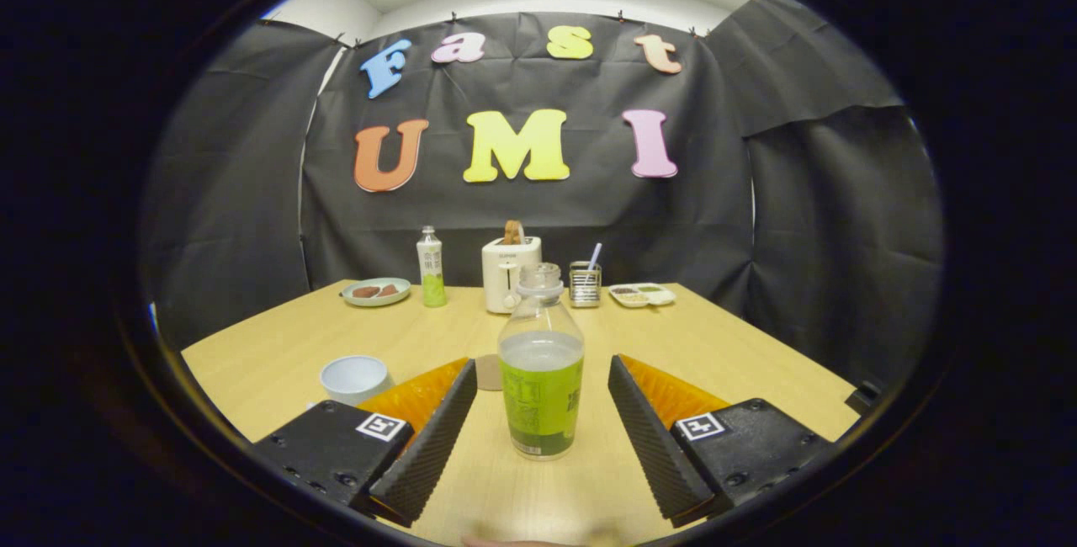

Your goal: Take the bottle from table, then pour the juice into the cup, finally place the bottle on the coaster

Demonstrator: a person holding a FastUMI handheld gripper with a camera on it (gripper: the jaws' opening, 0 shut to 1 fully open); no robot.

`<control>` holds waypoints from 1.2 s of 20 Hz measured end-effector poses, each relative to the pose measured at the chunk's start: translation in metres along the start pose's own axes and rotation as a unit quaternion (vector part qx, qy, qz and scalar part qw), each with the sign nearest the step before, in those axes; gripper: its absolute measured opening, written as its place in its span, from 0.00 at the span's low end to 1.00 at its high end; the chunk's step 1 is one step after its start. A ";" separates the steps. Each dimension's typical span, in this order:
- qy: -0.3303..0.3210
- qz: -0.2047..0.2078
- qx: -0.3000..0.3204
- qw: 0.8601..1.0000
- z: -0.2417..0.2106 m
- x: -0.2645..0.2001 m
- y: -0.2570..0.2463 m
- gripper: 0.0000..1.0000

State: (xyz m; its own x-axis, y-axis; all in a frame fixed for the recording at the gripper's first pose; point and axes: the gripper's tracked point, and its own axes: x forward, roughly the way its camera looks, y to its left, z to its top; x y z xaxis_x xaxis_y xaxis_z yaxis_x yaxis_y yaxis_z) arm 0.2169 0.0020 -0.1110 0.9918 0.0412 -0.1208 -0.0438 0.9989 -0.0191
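- Gripper (543, 412): jaws spread wide, nothing held. Ribbed pads face inward with a clear gap on each side of the bottle.
- Bottle (541, 362): stands upright on the table (740, 362), between the two fingers and touching neither. Green label on the lower body, pale liquid to about shoulder height; whether a cap sits on the clear neck I cannot tell.
- Step in hand, as I judge it: the take. Centre the bottle between the pads, close evenly on the labelled lower body, not the narrowing shoulder, so it does not twist or tip.
- Squeeze firmly but watch for the thin wall buckling; lift straight up.
- Cup (354, 377): pale, just beyond the left finger, near the bottle. The pour would go leftward.
- Coaster (489, 371): round, brownish, partly hidden behind the bottle and left fingertip.
- Far end of table: plate (376, 291), second bottle (431, 268), toaster (510, 273), small rack (585, 283), tray (642, 294). Well apart from the work.
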 end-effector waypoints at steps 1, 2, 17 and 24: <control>0.003 0.001 0.003 1.000 0.000 0.006 0.001 1.00; 0.008 0.001 0.003 1.000 -0.002 0.012 0.002 1.00; 0.033 -0.024 0.009 0.999 -0.006 0.036 -0.009 0.80; 0.013 -0.028 -0.031 0.999 0.013 -0.001 -0.012 0.79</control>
State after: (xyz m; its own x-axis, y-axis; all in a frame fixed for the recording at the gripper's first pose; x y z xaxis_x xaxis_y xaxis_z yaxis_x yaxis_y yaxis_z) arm 0.2181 -0.0100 -0.0981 0.9897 -0.0154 -0.1426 0.0028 0.9961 -0.0882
